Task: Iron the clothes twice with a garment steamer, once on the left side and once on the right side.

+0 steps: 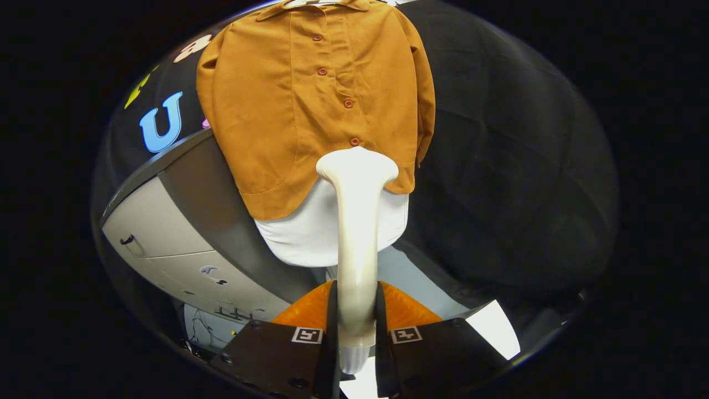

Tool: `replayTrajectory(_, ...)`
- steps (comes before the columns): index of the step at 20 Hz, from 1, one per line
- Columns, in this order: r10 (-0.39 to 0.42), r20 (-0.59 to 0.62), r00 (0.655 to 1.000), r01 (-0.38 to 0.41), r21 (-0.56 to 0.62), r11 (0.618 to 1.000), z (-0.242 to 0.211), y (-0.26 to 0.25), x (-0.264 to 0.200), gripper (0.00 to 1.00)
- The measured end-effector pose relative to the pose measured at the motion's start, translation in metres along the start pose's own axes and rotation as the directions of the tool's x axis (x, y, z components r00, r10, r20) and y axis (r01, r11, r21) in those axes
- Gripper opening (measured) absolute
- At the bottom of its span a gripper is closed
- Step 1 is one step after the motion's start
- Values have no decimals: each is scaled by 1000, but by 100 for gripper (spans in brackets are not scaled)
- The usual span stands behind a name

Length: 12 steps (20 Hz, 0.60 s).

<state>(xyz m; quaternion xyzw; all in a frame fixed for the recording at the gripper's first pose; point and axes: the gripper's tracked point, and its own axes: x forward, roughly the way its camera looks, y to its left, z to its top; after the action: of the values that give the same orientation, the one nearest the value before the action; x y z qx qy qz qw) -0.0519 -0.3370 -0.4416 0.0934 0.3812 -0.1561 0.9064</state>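
An orange-brown buttoned shirt [310, 94] hangs in front of me against the booth's black wall, with a white garment [310, 233] showing below its hem. My gripper [357, 316] is shut on the cream handle of the garment steamer [357, 221], which runs straight ahead between both fingers. The steamer's flared head [357, 163] sits at the shirt's lower hem, just below the bottom button and slightly right of the button line. Whether the head touches the cloth I cannot tell.
A grey cabinet [166, 238] with drawers and a dark top edge stands to the left of the shirt. Black cloth [498, 166] covers the wall to the right. A pale floor patch [493, 327] lies beyond the right finger.
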Motion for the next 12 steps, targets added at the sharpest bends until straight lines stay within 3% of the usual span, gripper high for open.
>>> replayTrajectory(5,6,91,996,-6,-9,1000,23,21,-39,29)
replayTrajectory(12,52,293,955,-43,-36,998,107,71,-99,29)
